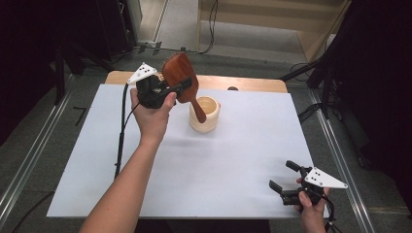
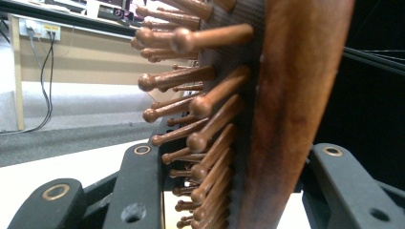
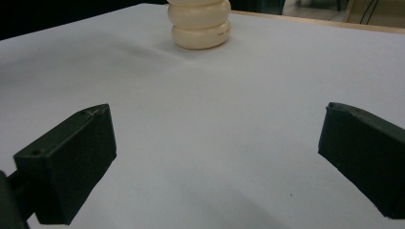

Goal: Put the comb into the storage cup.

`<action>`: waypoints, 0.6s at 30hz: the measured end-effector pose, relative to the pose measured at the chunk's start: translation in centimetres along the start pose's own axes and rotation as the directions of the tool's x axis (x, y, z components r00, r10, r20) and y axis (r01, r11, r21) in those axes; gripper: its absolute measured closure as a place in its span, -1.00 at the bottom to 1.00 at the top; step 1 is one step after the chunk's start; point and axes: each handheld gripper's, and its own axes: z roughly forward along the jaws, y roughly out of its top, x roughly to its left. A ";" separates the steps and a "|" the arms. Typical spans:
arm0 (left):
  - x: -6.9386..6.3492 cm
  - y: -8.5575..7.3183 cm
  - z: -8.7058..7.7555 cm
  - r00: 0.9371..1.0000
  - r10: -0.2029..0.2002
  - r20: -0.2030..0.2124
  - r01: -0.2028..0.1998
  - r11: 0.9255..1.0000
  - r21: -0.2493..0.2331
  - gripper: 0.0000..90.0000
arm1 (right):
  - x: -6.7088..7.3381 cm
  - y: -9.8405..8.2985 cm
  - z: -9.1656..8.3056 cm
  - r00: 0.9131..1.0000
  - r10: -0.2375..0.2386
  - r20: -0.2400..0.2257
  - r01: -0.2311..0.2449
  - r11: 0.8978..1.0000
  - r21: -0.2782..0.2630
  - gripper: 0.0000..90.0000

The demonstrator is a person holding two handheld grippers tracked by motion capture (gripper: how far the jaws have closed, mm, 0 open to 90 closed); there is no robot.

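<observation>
A dark wooden hairbrush [image 1: 180,73] is held upright above the far middle of the table, with my left gripper [image 1: 182,87] shut on its head. Its handle [image 1: 197,109] slants down across a cream ribbed cup [image 1: 210,122]; whether the tip is inside the cup I cannot tell. In the left gripper view the brush [image 2: 286,119] stands between the jaws, its wooden pins [image 2: 191,76] pointing left. My right gripper [image 1: 284,175] rests open near the table's front right corner. In the right gripper view its open gripper [image 3: 217,157] faces the cup [image 3: 200,24] across the bare sheet.
A white sheet [image 1: 218,165] covers the table, with a strip of wooden tabletop [image 1: 252,83] showing at the far edge. A small dark object [image 1: 232,88] lies there. Cables and stand legs [image 1: 320,73] lie on the floor beyond the table.
</observation>
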 end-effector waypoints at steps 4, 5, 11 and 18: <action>0.3 0.2 0.4 1.000 -0.001 -0.008 0.001 1.000 -0.001 0.25 | 0.0 0.0 0.0 1.000 0.000 -0.001 0.000 1.000 -0.001 -1.00; 0.3 0.3 0.5 1.000 -0.001 -0.013 0.001 1.000 0.001 0.25 | 0.0 0.0 0.0 1.000 -0.001 -0.002 0.001 1.000 -0.001 -1.00; 0.8 0.7 1.2 1.000 -0.007 -0.020 0.007 1.000 -0.012 0.25 | 0.0 0.0 0.0 1.000 -0.001 -0.004 0.001 1.000 -0.003 -1.00; 1.3 1.4 1.8 0.999 -0.014 -0.034 0.013 1.000 -0.026 0.25 | 0.0 0.0 0.1 1.000 0.000 -0.005 0.000 1.000 -0.005 -1.00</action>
